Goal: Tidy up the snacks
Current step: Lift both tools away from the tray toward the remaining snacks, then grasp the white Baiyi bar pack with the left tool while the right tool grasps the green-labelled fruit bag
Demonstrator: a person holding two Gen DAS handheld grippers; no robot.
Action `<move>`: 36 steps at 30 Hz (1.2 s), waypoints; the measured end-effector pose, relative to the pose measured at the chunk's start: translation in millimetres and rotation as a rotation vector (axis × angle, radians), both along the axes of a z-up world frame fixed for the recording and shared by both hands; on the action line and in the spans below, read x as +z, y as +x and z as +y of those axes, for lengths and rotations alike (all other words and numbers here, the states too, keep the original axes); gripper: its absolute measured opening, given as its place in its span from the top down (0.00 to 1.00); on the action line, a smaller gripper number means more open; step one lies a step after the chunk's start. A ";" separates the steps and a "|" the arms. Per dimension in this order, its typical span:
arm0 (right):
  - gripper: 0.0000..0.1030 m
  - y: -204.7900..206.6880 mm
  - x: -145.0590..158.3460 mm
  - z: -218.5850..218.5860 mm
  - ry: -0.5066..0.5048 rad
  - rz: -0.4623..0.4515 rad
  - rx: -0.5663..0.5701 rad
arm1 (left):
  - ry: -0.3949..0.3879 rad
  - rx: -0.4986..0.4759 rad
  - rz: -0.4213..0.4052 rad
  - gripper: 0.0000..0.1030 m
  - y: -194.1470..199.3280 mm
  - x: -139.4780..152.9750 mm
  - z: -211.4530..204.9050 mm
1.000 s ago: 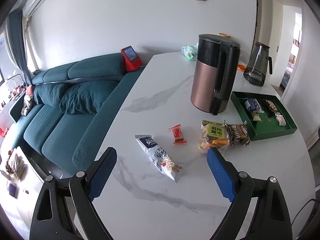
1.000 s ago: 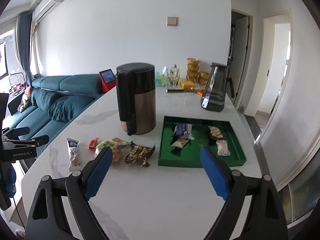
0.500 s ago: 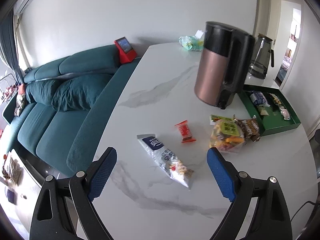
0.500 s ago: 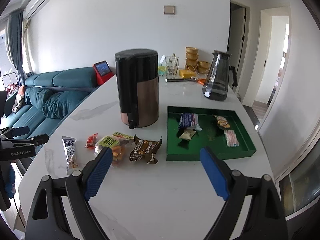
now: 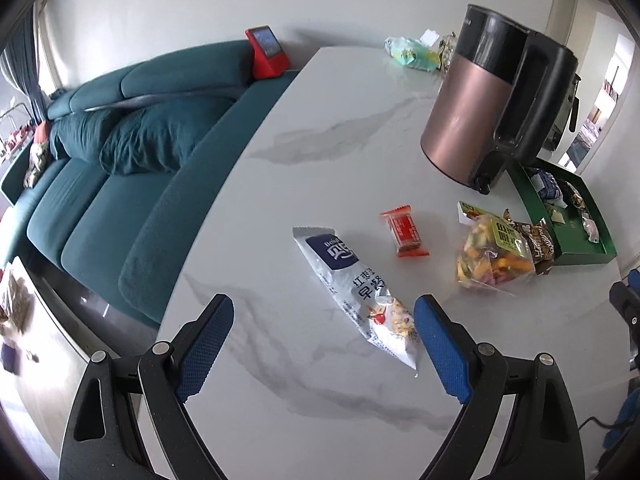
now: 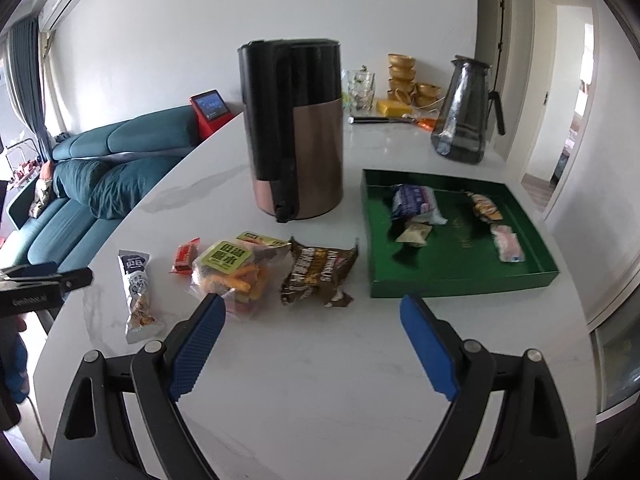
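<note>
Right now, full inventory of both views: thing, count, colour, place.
white cereal sachet: 1, white and navy, table, nearest the left gripper
red candy: 1, red, table, between sachet and clear bag
clear snack bag: 1, clear with green label, table centre
brown wrapper: 1, brown, table, beside the tray
green tray: 1, green, table right, four snacks inside
kettle: 1, copper and black, behind the snacks
glass pitcher: 1, smoky, far end
gold bowls: stacked, far end
sofa: 1, teal, left of table
left gripper: jaws open, empty
right gripper: jaws open, empty
</note>
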State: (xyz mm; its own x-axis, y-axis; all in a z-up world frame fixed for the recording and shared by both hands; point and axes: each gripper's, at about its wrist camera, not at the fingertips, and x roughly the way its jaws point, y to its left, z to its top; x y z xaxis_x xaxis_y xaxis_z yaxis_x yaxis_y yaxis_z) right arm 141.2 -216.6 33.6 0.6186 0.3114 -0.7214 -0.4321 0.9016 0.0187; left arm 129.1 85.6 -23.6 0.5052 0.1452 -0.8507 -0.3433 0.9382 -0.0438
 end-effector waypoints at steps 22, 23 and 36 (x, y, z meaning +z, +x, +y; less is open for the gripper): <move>0.00 44.4 -50.6 91.3 0.065 0.137 0.076 | -0.114 0.103 0.152 0.14 40.6 -47.0 -1.9; 0.00 48.3 -55.2 94.9 0.067 0.152 0.073 | -0.111 0.114 0.162 0.14 43.4 -49.6 -1.7; 0.00 69.8 -87.8 112.7 0.050 0.219 0.056 | -0.082 0.114 0.207 0.37 53.6 -70.2 -4.2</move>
State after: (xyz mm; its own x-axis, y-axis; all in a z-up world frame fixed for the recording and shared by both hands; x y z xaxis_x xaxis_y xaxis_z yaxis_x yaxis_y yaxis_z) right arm 211.0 -103.9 -54.2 0.4299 0.3798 -0.8191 -0.4624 0.8718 0.1615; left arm 182.8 81.3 -93.7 0.3034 0.1175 -0.9456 -0.4559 0.8893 -0.0358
